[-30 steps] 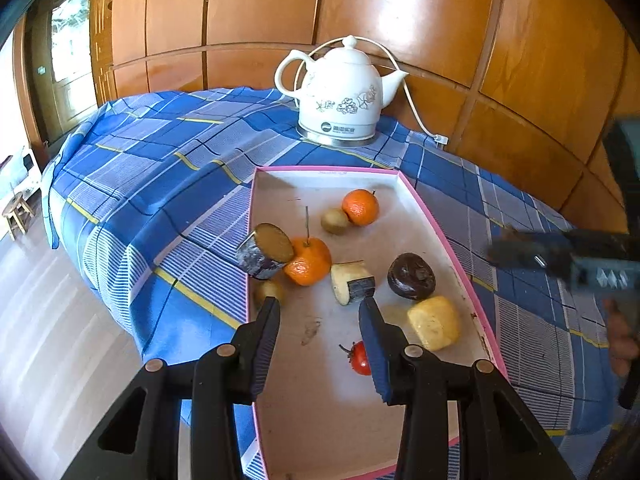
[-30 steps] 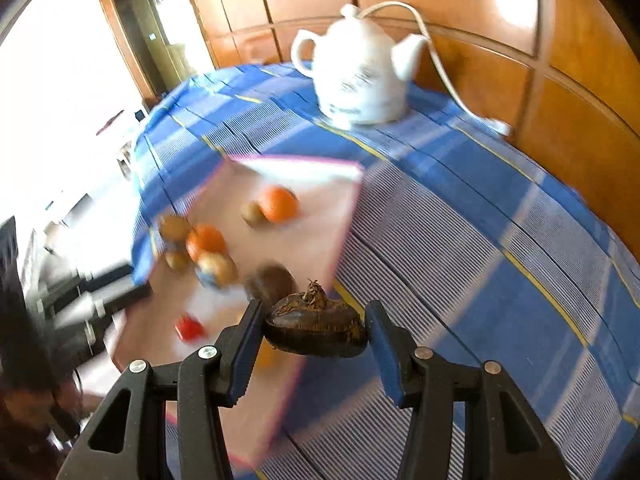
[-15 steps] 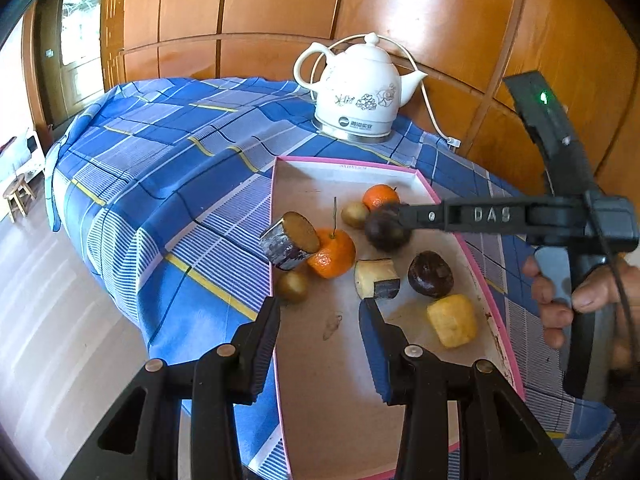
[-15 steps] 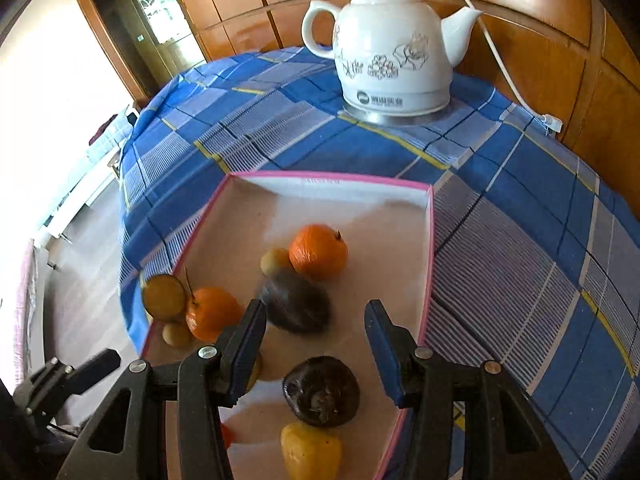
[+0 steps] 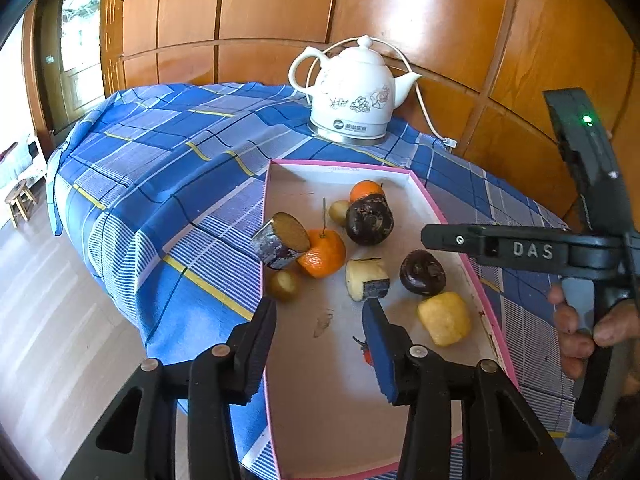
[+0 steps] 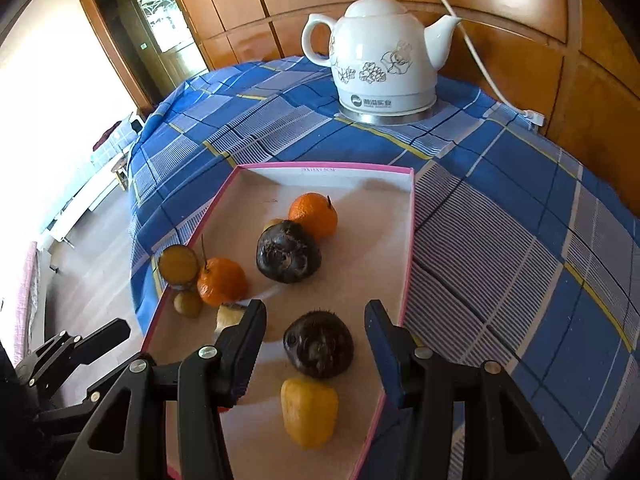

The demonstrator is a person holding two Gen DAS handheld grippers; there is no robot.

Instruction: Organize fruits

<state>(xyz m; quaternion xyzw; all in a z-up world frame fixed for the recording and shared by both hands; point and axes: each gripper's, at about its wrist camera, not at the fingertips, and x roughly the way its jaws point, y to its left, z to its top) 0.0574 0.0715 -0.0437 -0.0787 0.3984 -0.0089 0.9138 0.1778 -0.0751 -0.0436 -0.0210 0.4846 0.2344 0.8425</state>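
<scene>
A pink-rimmed tray (image 5: 276, 208) holds two oranges (image 5: 324, 254), two dark round fruits, a yellow fruit (image 5: 444, 318), cut pieces and small brown fruits. One dark fruit (image 6: 288, 252) rests beside the far orange (image 6: 314, 214). My right gripper (image 6: 316, 316) hovers open above the other dark fruit (image 6: 318, 346), its pads clear of it. In the left wrist view that gripper reaches in from the right, held by a hand (image 5: 576, 332). My left gripper (image 5: 318, 332) is over the tray's near end, jaws opening with nothing between them. A small red fruit (image 5: 366, 354) peeks from behind its right finger.
A white corded kettle (image 5: 356, 96) stands behind the tray on the blue checked tablecloth (image 5: 168, 168). Wooden wall panels close off the back and right. The table drops to the floor on the left, with a small stool (image 5: 20, 200) far below.
The right gripper carried a dark fruit from beside the tray to over it and let it go; the fruit now lies by the far orange. The left gripper stayed in place.
</scene>
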